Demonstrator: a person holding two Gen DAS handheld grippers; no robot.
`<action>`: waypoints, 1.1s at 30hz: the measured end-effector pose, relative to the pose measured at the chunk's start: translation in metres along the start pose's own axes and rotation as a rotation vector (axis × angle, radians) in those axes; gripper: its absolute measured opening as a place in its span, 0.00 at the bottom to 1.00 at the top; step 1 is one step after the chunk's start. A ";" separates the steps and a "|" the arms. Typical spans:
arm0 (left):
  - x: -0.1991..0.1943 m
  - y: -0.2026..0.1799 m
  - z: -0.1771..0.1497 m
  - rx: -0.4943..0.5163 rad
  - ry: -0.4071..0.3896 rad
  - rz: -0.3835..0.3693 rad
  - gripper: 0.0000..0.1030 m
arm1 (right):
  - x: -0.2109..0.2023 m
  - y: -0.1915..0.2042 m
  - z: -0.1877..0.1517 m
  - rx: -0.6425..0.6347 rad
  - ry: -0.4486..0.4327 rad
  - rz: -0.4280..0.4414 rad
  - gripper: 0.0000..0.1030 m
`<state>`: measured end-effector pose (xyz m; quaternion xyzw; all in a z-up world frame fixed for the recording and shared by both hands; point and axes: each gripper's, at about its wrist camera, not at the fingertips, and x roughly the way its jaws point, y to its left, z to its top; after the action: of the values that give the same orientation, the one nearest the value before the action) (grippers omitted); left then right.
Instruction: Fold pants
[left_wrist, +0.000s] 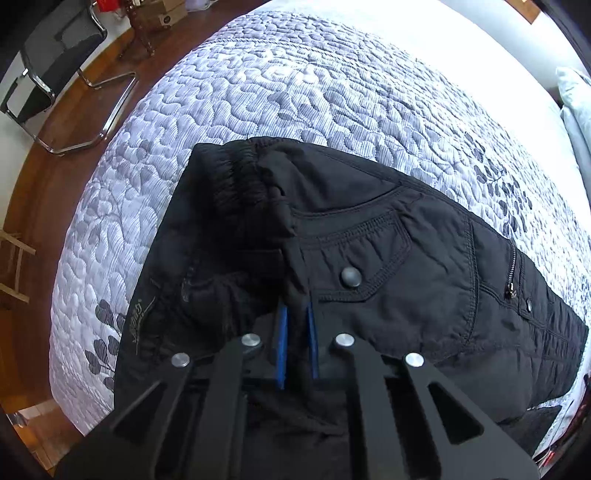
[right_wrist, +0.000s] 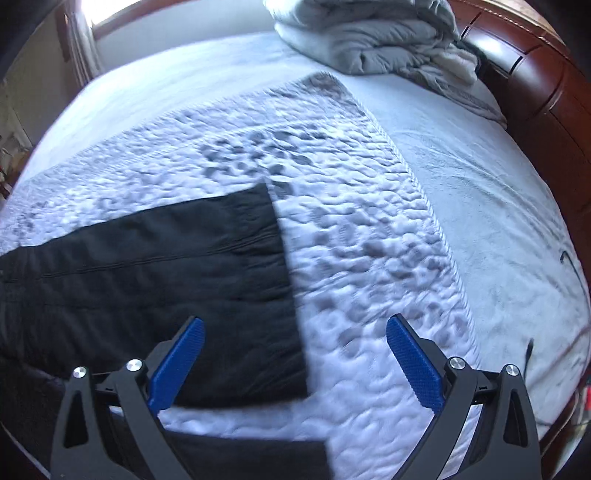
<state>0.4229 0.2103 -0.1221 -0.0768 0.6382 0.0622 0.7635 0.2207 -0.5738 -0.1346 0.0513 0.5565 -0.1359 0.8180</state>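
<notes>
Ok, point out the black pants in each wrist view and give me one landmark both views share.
Left wrist view: the black pants fill the centre and lower half, waistband end, with the left gripper shut on a fold of them.
Right wrist view: the pants lie at centre-left, leg end, under the open right gripper.
Shared landmark: the quilted bedspread.

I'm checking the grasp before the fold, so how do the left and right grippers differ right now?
The left gripper is shut on the black padded pants near the waistband; the right gripper is open, holding nothing. The left is buried in fabric; the right hangs over the leg's hem and the white quilted bedspread. Both have blue pads.
</notes>
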 end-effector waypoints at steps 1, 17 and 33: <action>0.002 0.005 0.002 0.001 0.000 0.003 0.07 | 0.006 -0.001 0.007 -0.005 0.007 0.020 0.95; 0.009 -0.006 0.002 0.037 0.010 0.066 0.07 | 0.076 0.042 0.078 -0.052 0.077 0.080 0.14; -0.104 0.017 -0.110 0.065 -0.388 -0.198 0.07 | -0.200 0.051 -0.017 -0.232 -0.655 0.235 0.10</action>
<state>0.2953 0.2057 -0.0392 -0.1011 0.4705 -0.0199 0.8763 0.1511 -0.4878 0.0404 -0.0245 0.2670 0.0140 0.9633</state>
